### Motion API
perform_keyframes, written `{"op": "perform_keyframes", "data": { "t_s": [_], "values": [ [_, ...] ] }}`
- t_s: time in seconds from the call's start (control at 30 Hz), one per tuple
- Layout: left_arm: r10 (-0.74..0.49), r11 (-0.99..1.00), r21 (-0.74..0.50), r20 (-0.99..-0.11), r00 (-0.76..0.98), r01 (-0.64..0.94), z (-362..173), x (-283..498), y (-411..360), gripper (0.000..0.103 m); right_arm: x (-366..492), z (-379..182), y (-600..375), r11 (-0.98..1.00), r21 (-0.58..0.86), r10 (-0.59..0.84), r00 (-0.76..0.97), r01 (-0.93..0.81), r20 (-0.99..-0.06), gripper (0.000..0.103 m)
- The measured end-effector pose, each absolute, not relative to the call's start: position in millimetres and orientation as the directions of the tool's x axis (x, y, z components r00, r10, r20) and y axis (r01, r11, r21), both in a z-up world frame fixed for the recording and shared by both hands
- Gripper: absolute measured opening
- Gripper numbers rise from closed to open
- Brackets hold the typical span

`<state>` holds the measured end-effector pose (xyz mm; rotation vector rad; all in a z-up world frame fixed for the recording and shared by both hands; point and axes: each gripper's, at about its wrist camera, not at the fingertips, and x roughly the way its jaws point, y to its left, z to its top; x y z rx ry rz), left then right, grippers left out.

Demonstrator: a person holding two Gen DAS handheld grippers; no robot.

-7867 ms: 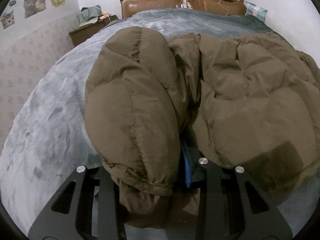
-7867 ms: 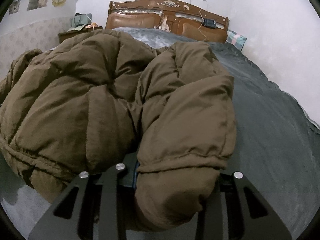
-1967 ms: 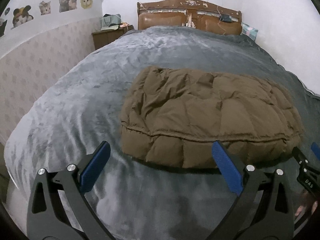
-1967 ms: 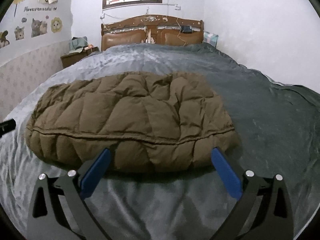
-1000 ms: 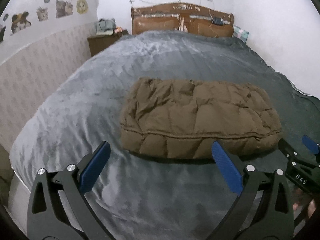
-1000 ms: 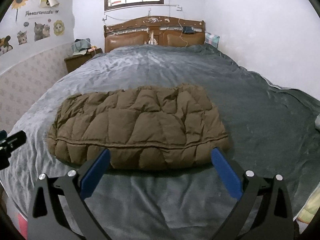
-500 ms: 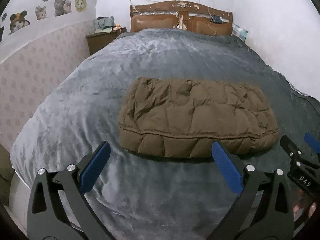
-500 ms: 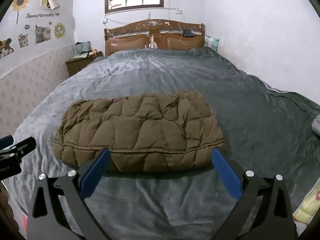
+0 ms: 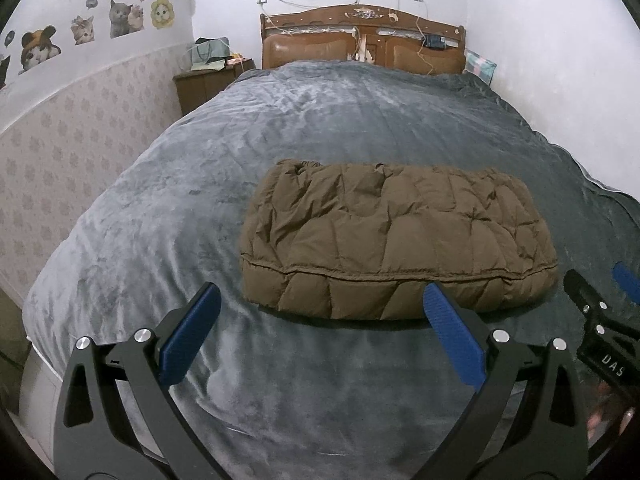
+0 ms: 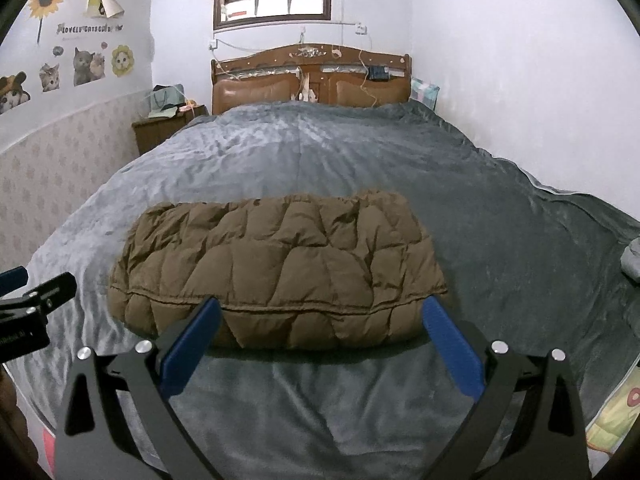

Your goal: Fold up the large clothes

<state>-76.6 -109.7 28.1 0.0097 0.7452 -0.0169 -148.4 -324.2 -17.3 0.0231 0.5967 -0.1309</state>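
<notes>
A brown quilted down jacket (image 9: 394, 240) lies folded into a flat rectangular bundle on the grey bed blanket (image 9: 280, 128); it also shows in the right wrist view (image 10: 280, 272). My left gripper (image 9: 320, 300) is open and empty, held back from the jacket's near edge over the foot of the bed. My right gripper (image 10: 320, 312) is open and empty, also short of the near edge. The right gripper shows at the right edge of the left wrist view (image 9: 600, 312), and the left gripper at the left edge of the right wrist view (image 10: 36, 300).
A wooden headboard (image 9: 360, 44) stands at the far end. A nightstand (image 9: 208, 82) with bags sits at the far left by the wallpapered wall. White wall runs along the right side. A patterned cloth (image 10: 616, 416) lies at the bed's near right corner.
Both grippers let go of the jacket, opened and pulled back from it. Over the last second they have moved slightly; the folded jacket lies still.
</notes>
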Motion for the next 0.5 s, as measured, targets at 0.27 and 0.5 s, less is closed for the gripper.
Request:
{"op": "perform_keyframes", "data": {
  "t_s": [0.27,0.5],
  "values": [
    [-0.013,1.0,0.006,-0.677,0.736,0.024,29.4,-73.4,-107.0,0.1,-147.9,-16.9,-324.5,0.991,-0.018,-0.118,0.82,0.13,-0.56,0.101],
    [-0.024,0.999,0.005,-0.675,0.737,0.036,30.0,-70.7,-104.8,0.1,-145.8,-16.4,-326.2,0.992,-0.021,-0.116,0.818,0.127,-0.564,0.101]
  ]
}}
